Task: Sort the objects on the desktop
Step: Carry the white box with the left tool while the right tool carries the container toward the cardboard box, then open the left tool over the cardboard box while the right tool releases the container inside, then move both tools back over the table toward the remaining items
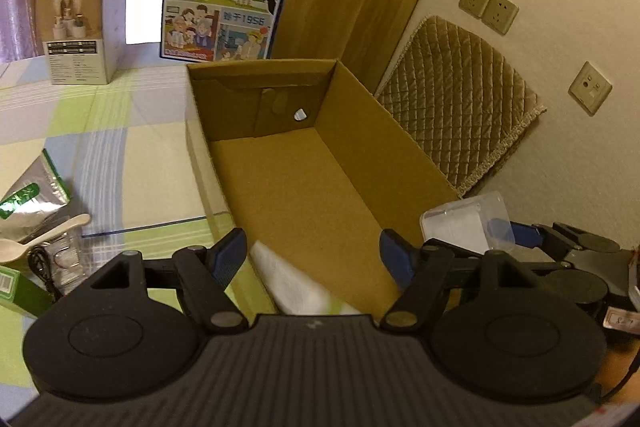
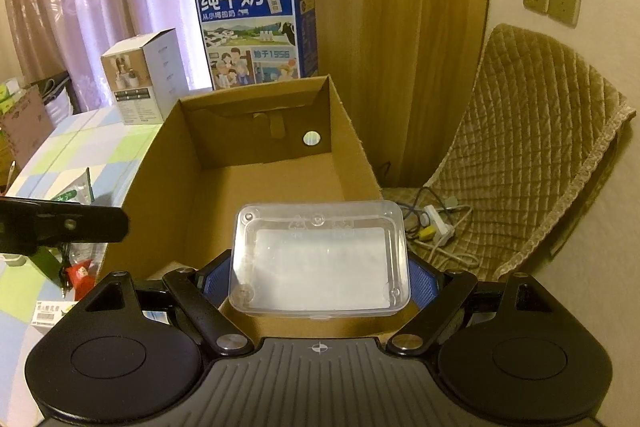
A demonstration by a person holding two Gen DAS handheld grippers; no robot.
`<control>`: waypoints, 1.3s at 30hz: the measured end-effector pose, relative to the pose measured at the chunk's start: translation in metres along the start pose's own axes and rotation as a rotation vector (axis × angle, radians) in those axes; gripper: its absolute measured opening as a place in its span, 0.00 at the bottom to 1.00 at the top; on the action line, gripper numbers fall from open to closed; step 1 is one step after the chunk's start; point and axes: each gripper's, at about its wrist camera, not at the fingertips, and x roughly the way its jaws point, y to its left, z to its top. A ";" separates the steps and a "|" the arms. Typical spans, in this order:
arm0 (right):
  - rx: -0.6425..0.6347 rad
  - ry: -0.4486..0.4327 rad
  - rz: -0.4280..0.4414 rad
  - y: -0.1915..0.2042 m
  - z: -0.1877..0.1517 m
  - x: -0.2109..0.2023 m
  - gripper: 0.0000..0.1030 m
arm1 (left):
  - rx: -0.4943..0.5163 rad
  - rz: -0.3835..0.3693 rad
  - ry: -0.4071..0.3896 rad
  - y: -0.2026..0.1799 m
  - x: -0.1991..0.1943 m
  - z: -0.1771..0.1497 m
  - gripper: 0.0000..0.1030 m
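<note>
The far milk carton [image 2: 256, 27] reads "纯牛奶"; right tongs [image 2: 320, 277] clamp a clear plastic case [image 2: 320, 259] over the cardboard box's [image 2: 160, 163] near edge; left tongs [image 1: 314, 257] gape apart.

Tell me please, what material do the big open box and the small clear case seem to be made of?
The big open box looks like corrugated cardboard: matte brown, with folded flaps and raw cut edges. The small clear case looks like hard plastic: glossy and see-through, with rounded moulded corners and small round marks. Something white shows through it; what that is cannot be told.
</note>
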 end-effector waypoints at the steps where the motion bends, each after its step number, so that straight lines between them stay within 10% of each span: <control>1: 0.000 0.001 0.002 0.001 0.000 0.000 0.81 | -0.007 0.000 -0.004 0.002 -0.004 -0.001 0.67; 39: -0.139 -0.029 0.061 0.120 -0.020 -0.060 0.98 | -0.080 0.097 -0.072 0.075 -0.113 -0.056 0.80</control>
